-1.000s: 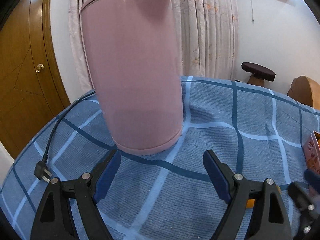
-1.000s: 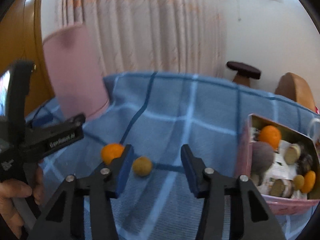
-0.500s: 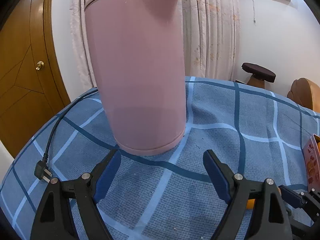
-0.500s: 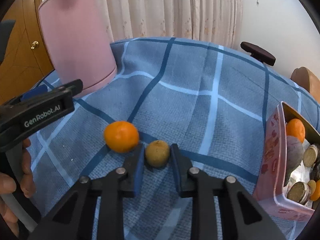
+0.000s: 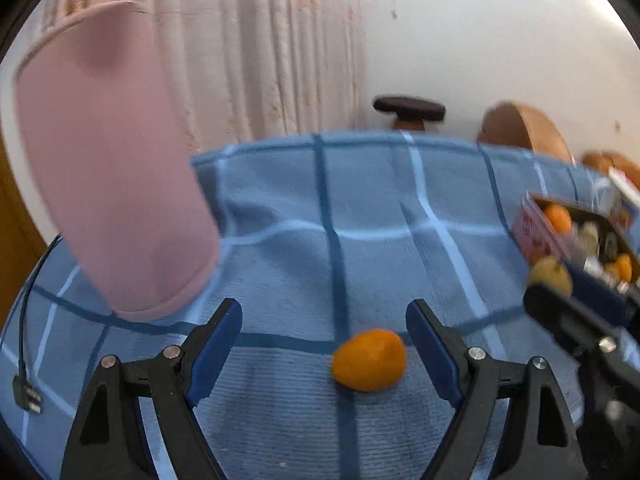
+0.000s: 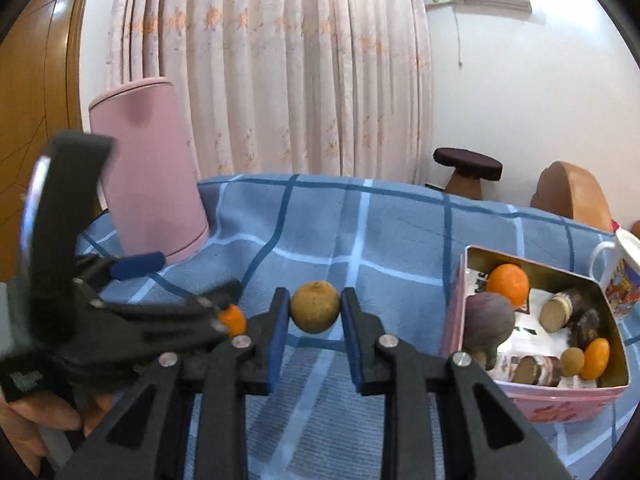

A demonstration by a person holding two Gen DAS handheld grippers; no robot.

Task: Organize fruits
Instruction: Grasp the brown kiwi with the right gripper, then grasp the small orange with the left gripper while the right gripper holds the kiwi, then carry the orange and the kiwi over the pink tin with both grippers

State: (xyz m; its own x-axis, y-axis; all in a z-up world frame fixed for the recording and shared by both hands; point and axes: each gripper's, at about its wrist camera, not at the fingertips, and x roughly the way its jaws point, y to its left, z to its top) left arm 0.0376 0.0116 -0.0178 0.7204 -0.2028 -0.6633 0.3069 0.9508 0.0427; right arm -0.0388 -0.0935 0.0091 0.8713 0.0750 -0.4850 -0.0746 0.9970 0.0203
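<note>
My right gripper is shut on a small brownish-yellow fruit and holds it just above the blue checked cloth. The same fruit shows at the right edge of the left wrist view. An orange lies on the cloth between the fingers of my open left gripper, nearer the right finger and untouched. In the right wrist view the left gripper half hides that orange. A pink tin on the right holds oranges, a purple fruit and several other pieces.
A tall pink kettle stands at the back left, its black cord and plug trailing over the table edge. A white mug sits behind the tin. A person's hand holds the left gripper. A stool and chair stand beyond the table.
The right gripper closed on the brownish fruit and raised it off the cloth. The left gripper swung right, away from the kettle, and now straddles the orange.
</note>
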